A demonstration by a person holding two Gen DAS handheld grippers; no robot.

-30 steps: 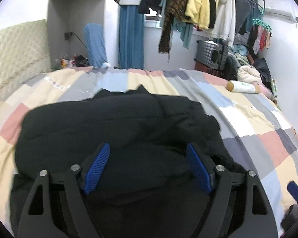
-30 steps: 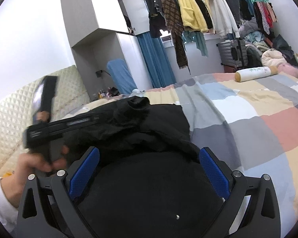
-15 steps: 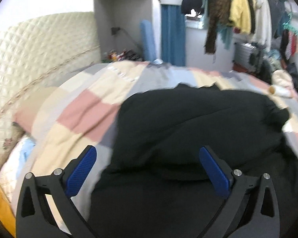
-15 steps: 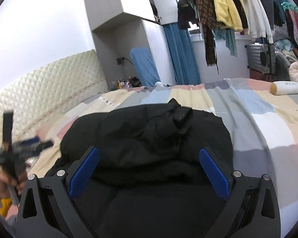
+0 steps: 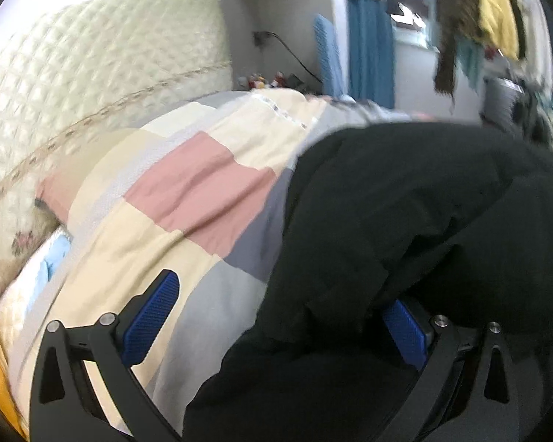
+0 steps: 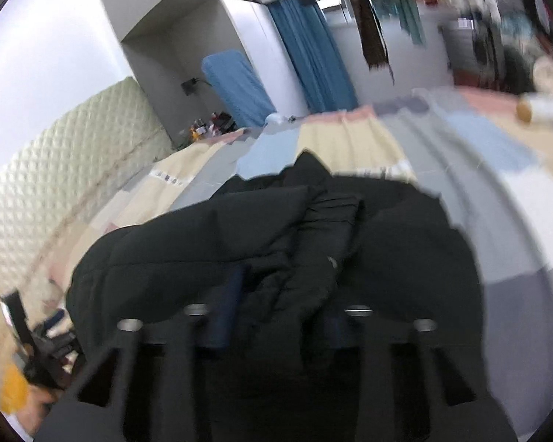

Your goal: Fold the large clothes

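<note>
My right claw (image 6: 276, 316) closing on bunched fold of black coat (image 6: 276, 243), fabric between pads. Left claw (image 5: 276, 316) spread wide, gripping nothing, straddling coat's left edge. Coat heaped on bed's patchwork quilt (image 5: 202, 191), quilted headboard (image 5: 92, 73) beyond.

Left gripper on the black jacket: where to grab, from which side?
Take the black jacket at its near-left hem edge, coming in from the bare checkered quilt side. That edge lies loose and thin over the quilt, and the left gripper already straddles it, jaws wide open.
</note>
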